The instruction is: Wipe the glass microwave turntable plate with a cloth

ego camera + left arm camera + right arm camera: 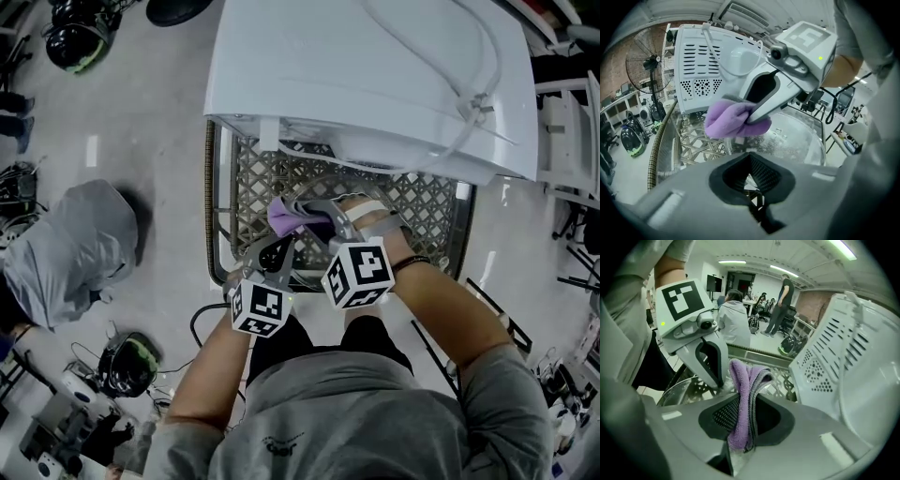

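The clear glass turntable plate (801, 136) is held tilted over the lattice shelf, wet specks on its face. My left gripper (751, 185) is shut on its near rim. In the head view the left gripper (274, 251) sits just left of the right gripper (323, 223). A folded purple cloth (731, 119) is clamped in the right gripper (754, 115) and presses on the plate's upper left part. The right gripper view shows the cloth (745, 390) hanging between the right gripper's (743, 427) jaws, with the left gripper (719, 380) and the plate (677, 392) beside it.
A white microwave (375, 75) stands, back side toward me, on the lattice cart (422, 202) just beyond the plate. A person in a grey hoodie (66, 244) crouches at the left. A fan (644, 70) and equipment stand on the floor; people (783, 305) stand far back.
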Demonstrator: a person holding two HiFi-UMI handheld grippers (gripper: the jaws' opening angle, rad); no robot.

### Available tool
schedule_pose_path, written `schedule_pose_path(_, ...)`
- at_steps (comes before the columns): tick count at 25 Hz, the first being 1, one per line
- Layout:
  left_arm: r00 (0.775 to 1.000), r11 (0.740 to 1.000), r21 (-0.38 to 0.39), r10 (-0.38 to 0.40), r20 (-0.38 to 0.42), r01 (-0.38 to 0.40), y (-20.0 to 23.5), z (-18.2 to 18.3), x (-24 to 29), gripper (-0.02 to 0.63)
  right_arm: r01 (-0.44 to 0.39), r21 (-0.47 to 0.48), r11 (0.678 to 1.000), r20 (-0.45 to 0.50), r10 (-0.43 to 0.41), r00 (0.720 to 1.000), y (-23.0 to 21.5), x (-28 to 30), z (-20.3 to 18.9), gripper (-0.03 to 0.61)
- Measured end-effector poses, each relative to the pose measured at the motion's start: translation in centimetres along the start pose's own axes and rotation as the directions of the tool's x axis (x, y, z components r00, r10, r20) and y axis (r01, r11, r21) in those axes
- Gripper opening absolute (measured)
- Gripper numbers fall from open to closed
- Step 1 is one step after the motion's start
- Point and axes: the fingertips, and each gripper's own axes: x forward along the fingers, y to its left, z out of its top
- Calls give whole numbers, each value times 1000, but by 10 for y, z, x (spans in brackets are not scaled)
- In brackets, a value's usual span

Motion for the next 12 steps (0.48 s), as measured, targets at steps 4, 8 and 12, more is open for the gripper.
schedule_pose_path(4,1000,1000,7,3,1,-3,1,1,2,-2,-17,-36,999,-1,17,1000,1,17,13,92)
schedule_pose_path(8,1000,1000,12,8,3,-8,1,0,1,-2,-19,-48,999,-16,19,1000,0,18,10,92)
schedule_pose_path(12,1000,1000,10,6,3,-6,0,1,1,-2,-20,-46,999,-45,18,999,1,7,-11,92)
